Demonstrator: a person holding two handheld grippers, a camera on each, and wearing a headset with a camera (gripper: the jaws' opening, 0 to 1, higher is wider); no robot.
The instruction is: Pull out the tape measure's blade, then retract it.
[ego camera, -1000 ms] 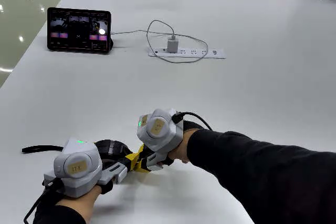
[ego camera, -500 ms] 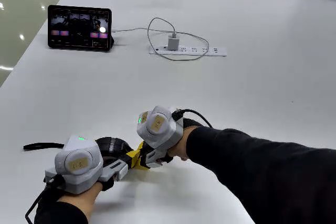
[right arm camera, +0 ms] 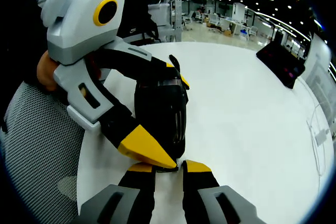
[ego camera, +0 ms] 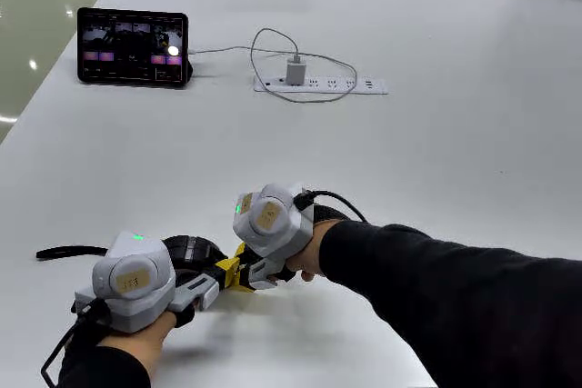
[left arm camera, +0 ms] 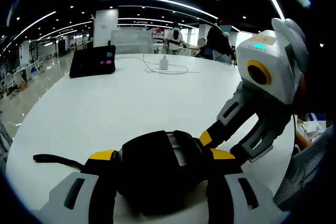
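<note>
Far left on the white workbench (ego camera: 436, 134), a black strap (ego camera: 68, 252) trails from the tape measure (left arm camera: 160, 174), which lies on its side near the front edge. The left gripper (ego camera: 214, 270), held in a bare hand, has its yellow-tipped jaws spread wide around the black case, one on each side, clamping it in place. Just to the right, the right gripper (right arm camera: 169, 167), held by an arm in a dark sleeve (ego camera: 455, 288), points back toward the case. Its jaws are drawn almost together, with a narrow slit between them, right at the case's edge beside the left gripper's yellow tip. Whether they pinch the blade's tip cannot be told, and no length of blade shows outside the case. Farther back, a tablet (ego camera: 134, 35) stands with its screen lit. To its right lies a white power strip (ego camera: 350, 85) with a charger (ego camera: 296, 71) plugged in and a looping cable (ego camera: 273, 43).
</note>
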